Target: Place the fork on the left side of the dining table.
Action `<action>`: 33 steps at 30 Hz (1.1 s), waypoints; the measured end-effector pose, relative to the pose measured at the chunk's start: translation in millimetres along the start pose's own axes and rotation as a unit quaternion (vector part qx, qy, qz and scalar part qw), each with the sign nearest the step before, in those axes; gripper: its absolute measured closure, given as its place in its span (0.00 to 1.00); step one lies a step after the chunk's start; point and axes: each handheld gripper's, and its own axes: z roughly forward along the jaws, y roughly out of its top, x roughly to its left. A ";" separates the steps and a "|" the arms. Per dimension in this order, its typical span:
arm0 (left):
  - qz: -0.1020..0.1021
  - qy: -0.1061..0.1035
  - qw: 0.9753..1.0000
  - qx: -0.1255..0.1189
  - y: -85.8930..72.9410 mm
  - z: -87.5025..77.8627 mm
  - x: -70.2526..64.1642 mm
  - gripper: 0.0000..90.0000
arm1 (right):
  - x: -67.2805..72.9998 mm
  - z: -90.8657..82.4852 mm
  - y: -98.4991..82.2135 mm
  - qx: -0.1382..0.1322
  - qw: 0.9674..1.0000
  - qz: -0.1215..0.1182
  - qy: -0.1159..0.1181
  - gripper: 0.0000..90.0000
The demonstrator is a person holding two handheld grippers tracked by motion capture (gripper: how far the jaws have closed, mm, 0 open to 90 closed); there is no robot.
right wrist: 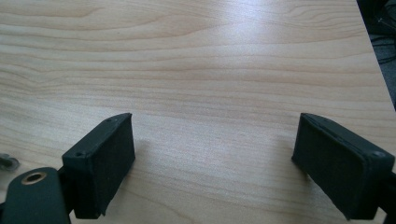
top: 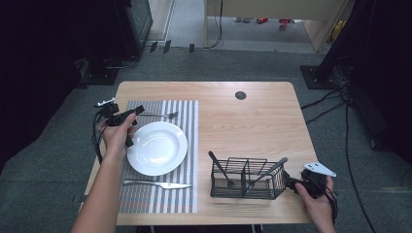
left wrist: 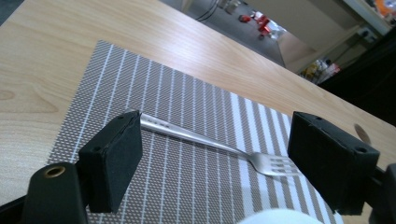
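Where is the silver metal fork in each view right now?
High view: silver metal fork lies on the striped grey placemat, beyond the white plate.
Left gripper view: fork lies across the mat between the open jaws, untouched.
Right gripper view: bare wooden table; no fork.
Shared landmark: the placemat's stripes.

Left gripper (top: 131,116) held out at table's left, jaws wide apart. Right gripper (top: 291,183) low at right, jaws spread.

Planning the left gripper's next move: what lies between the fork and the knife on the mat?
The white plate sits between the fork and the knife on the striped mat, seen in the high view.
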 end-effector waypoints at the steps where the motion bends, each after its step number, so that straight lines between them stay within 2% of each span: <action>1: 0.001 -0.006 1.000 -0.003 -0.8 -3.6 -0.9 0.21 | 0.0 0.0 0.0 0.000 1.000 0.000 0.000 0.14; 5: 0.003 -0.021 1.000 -0.016 -2.9 -14.4 -3.3 0.20 | 0.0 0.0 0.0 0.000 1.000 0.000 0.000 0.14; 8: 0.031 -0.011 0.999 -0.020 -6.5 -22.2 -7.4 0.20 | 0.0 0.0 0.0 0.000 1.000 0.000 0.000 0.14; 13: 0.046 -0.022 0.999 -0.017 -12.8 -34.3 -16.5 0.20 | 0.0 0.0 0.0 0.000 1.000 0.000 0.000 0.14; 16: 0.068 -0.020 0.997 -0.019 -16.0 -41.3 -23.5 0.20 | 0.0 0.0 0.0 0.000 1.000 0.000 0.000 0.14; 19: 0.075 -0.029 0.997 -0.020 -18.9 -49.1 -29.0 0.19 | 0.0 0.0 0.0 0.000 1.000 0.000 0.000 0.14; 26: 0.101 -0.037 0.994 -0.026 -26.8 -68.6 -37.8 0.16 | 0.0 0.0 0.0 0.000 1.000 0.000 0.000 0.14; 30: 0.115 -0.031 0.993 -0.026 -32.9 -78.4 -40.2 0.15 | 0.0 0.0 0.0 0.000 1.000 0.000 0.000 0.14; 33: 0.119 -0.036 0.992 -0.026 -37.5 -85.0 -41.9 0.12 | 0.1 0.0 0.0 0.000 1.000 0.000 0.000 0.14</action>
